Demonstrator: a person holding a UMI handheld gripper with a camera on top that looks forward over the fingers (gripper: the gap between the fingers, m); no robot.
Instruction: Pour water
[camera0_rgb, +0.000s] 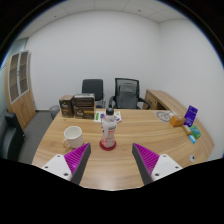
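Note:
A clear water bottle (108, 130) with a white label and a red base stands upright on the wooden table (115, 165), just ahead of my fingers and between their lines. A white mug (73, 134) stands to the bottle's left. My gripper (112, 160) is open and empty, its pink-padded fingers (76, 158) wide apart, short of the bottle.
Brown boxes (78, 105) stand at the table's far left. A blue card (191, 116) and small items lie at the far right, with a white plate (165, 116) near them. Two office chairs (125, 94) stand behind the table. A cabinet (18, 85) lines the left wall.

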